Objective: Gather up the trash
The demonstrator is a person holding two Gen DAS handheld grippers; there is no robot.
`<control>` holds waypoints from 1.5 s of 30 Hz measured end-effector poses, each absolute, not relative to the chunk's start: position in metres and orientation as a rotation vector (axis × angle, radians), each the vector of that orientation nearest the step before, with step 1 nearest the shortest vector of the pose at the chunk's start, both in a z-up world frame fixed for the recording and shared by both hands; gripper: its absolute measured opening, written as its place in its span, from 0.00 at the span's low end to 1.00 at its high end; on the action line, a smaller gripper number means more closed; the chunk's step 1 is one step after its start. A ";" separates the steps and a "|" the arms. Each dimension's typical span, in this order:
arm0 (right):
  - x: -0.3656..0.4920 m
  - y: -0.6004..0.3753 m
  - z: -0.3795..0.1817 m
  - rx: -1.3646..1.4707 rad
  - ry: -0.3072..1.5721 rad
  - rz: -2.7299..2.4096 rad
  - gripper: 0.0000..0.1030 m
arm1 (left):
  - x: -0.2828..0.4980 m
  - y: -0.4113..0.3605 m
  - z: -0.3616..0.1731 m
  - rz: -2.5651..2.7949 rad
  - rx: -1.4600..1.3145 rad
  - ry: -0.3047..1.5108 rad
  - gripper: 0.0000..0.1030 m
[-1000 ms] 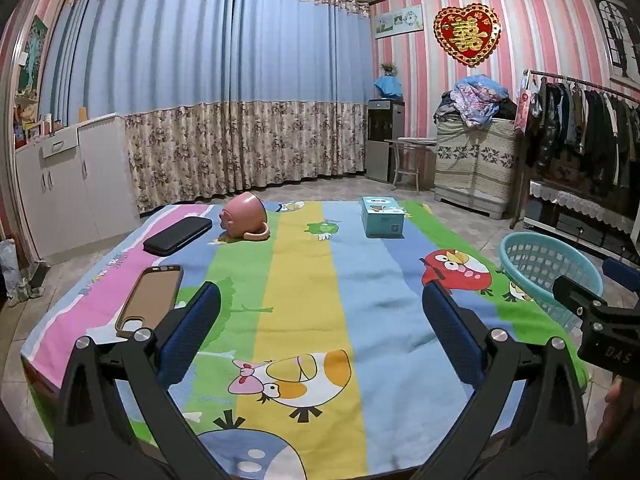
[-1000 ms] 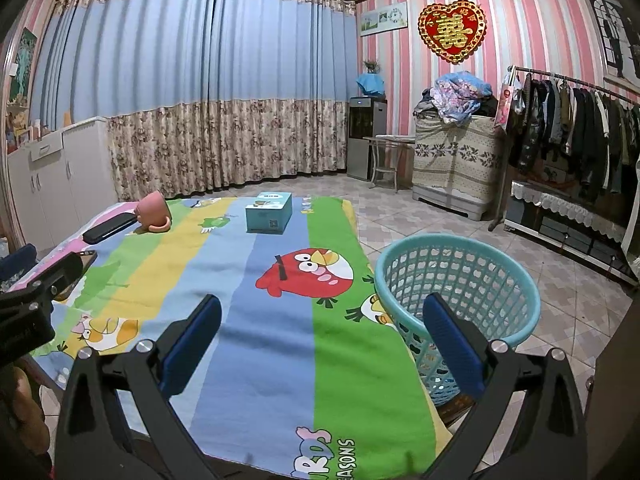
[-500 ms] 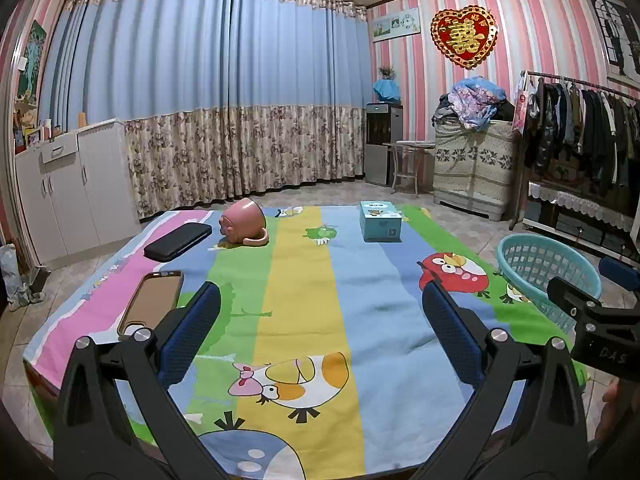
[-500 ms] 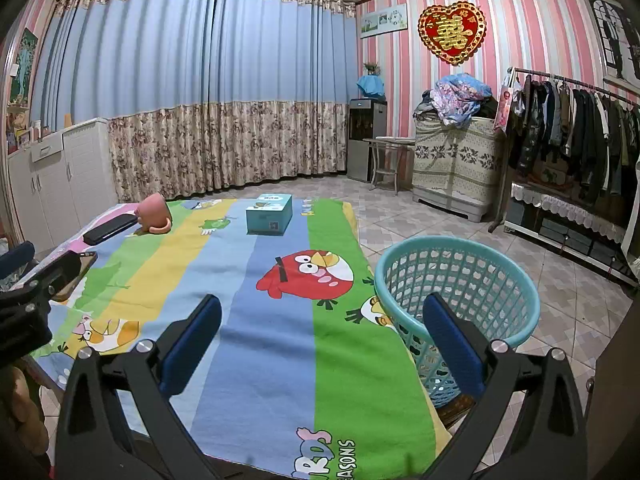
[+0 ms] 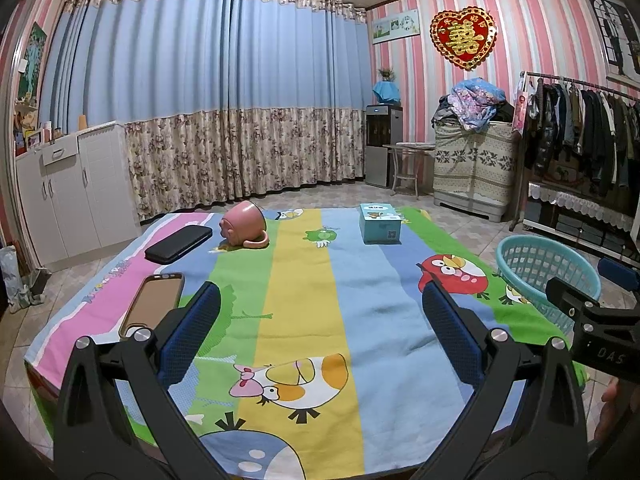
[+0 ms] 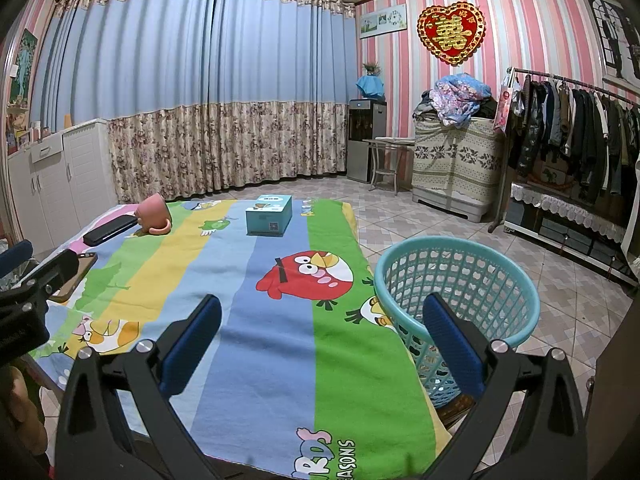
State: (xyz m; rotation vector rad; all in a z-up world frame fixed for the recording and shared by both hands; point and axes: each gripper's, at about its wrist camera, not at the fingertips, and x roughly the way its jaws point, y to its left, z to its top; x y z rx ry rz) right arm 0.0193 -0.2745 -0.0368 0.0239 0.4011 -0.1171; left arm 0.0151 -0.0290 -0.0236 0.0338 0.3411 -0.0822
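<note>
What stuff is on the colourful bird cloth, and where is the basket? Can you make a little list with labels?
surface: table with a cartoon-bird cloth
far left: black case, lying flat
beside it: pink mug, tipped on its side
far right: teal box, upright
near left: phone in a brown case, flat
basket: teal mesh basket, off the table's right edge
left hand-held gripper: open, holding nothing
right hand-held gripper: open, holding nothing

The left wrist view is looking low across the striped cartoon-print cloth (image 5: 304, 288) from its near edge, facing the blue curtains (image 5: 208, 92) in the upper frame; the right wrist view is facing likewise from farther right; both are sharing the cloth and turquoise plastic lattice basket (image 6: 456, 276).
</note>
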 end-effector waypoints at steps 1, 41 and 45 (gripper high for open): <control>0.020 -0.275 -0.037 0.024 0.401 -0.117 0.96 | 0.015 -0.028 -0.023 -0.083 0.034 0.340 0.95; 0.019 -0.273 -0.030 0.026 0.388 -0.116 0.96 | 0.014 -0.026 -0.020 -0.082 0.041 0.331 0.95; 0.019 -0.273 -0.030 0.025 0.387 -0.116 0.96 | 0.015 -0.024 -0.019 -0.080 0.043 0.328 0.95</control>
